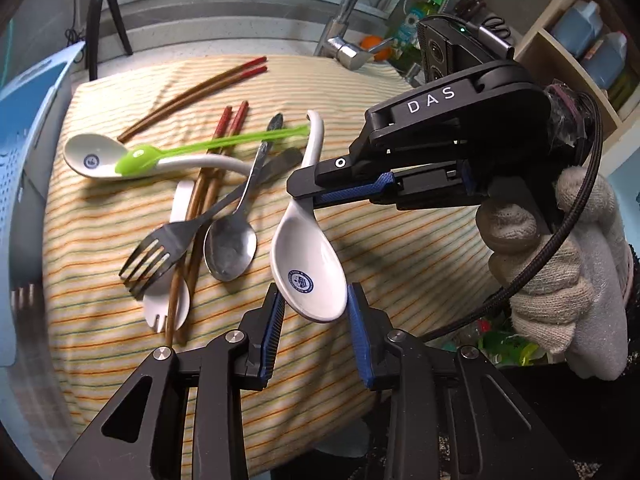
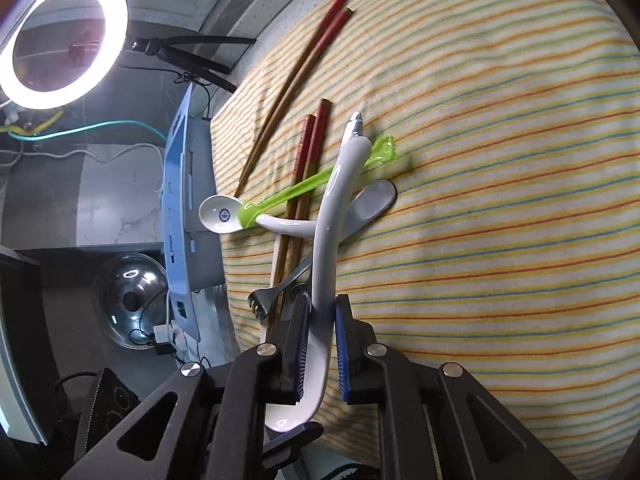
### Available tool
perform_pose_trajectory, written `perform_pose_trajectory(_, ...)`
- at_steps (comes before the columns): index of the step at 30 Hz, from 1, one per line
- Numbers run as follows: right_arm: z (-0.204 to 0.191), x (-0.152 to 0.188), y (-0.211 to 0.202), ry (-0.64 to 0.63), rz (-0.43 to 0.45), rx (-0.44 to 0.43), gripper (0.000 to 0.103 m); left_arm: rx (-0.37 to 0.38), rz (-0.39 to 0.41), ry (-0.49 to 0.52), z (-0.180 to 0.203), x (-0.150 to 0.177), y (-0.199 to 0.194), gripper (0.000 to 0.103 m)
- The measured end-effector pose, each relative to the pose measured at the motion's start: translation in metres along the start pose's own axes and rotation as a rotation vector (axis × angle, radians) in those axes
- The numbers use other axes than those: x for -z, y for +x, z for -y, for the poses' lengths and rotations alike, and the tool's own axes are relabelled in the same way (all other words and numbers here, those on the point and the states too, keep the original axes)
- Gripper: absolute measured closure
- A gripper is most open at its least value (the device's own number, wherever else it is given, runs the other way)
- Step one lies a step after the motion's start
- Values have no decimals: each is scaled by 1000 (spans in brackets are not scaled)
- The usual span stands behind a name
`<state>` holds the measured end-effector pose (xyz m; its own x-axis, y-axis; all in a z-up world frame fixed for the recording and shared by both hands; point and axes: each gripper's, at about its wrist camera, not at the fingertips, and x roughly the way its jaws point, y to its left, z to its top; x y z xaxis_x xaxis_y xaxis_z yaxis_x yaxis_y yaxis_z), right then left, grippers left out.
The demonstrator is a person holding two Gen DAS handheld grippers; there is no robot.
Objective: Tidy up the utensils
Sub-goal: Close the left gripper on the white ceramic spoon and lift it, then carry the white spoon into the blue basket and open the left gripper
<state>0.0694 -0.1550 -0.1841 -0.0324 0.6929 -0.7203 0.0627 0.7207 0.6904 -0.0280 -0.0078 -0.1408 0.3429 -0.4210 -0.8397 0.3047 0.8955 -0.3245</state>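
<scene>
Above the striped cloth (image 1: pixel 360 240), a white ceramic spoon (image 1: pixel 308 264) hangs between two claws: the left gripper (image 1: pixel 316 312) clamps its bowl at six o'clock, while the right gripper (image 1: pixel 310 196), entering from three o'clock, pinches its handle. Its long axis runs six to twelve. Remaining utensils lie piled toward nine o'clock.

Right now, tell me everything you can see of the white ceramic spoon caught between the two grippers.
The white spoon looks like glazed ceramic, with a deep oval bowl bearing a blue round emblem and a long curved handle. The left gripper flanks its bowl with both pads at the rim. The right gripper is shut on the handle near the bowl. The handle's far end reaches over the green plastic spoon. Whether it is clear of the striped cloth I cannot tell.
</scene>
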Motion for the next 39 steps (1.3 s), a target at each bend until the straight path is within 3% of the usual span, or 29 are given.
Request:
perform_pose_trajectory(9,-57,-13,-3,-134,41,9,91,-48,92,-22,-21,-10,-33,73)
perform_pose_trajectory(20,-166,-40,54,-338,25,-8,91,-184,214,-148,-101,-20,-70,73)
perform_pose_trajectory(29,-215,-58,122,-415,-36,27,91,-264,199,-240,-171,-16,-76,73)
perform_pose_trajectory(39,-228,-64,154,-457,-70,59,89,-307,182,-289,-196,-18,-74,73)
